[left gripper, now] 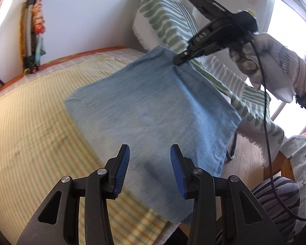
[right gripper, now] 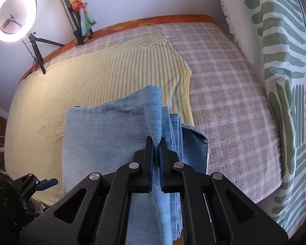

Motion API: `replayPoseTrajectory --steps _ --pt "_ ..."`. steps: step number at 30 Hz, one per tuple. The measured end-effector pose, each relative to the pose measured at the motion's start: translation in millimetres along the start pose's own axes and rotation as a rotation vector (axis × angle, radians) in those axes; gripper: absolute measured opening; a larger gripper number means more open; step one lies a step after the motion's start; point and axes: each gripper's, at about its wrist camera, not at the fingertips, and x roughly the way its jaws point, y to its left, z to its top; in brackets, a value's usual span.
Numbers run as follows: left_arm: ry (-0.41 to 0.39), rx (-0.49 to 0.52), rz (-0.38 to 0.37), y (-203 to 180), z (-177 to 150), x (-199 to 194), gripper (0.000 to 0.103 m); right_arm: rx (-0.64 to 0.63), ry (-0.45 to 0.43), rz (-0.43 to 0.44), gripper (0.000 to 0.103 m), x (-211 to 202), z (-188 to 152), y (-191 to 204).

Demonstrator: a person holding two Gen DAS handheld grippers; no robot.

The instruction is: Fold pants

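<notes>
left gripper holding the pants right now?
No, the left gripper is open above the pants, with nothing between its fingers.

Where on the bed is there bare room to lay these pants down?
Free: the yellow striped sheet between the ring light and the pants, and the plaid blanket between the pants and the green patterned cushion. Crowded: the near edge, where both grippers work, the right gripper pinching the pants.

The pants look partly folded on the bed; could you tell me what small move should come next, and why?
Probably close the left gripper on the near edge of the pants: its jaws are open over the denim, while the right gripper already pinches the far edge.
</notes>
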Motion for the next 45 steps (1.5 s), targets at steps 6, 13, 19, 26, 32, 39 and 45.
replayPoseTrajectory --steps 6,13,19,26,32,39,45 --pt "0.060 0.048 0.003 -10.7 -3.7 23.1 0.039 0.033 0.006 -0.026 0.005 30.7 -2.9 -18.1" --pt "0.079 0.065 0.006 -11.7 -1.5 28.0 0.039 0.073 -0.028 0.057 0.029 10.5 -36.4 -33.3" --pt "0.017 0.012 0.013 2.3 9.0 0.6 0.039 0.146 0.001 0.212 0.041 -12.1 -106.5 -52.4" --pt "0.020 -0.074 0.039 31.5 13.1 -14.4 0.039 0.163 0.068 0.219 0.041 -2.9 -138.8 -55.0" --pt "0.033 -0.113 0.063 41.1 7.8 -14.6 0.045 0.142 0.071 0.212 0.012 3.1 -139.8 -49.4" --pt "0.075 -0.205 0.046 57.9 7.1 -10.1 0.052 0.051 0.046 0.081 0.004 -7.8 -136.9 -32.1" --pt "0.103 -0.238 0.032 63.7 6.1 4.8 0.052 -0.039 0.093 -0.068 0.000 2.3 -136.6 -29.0"
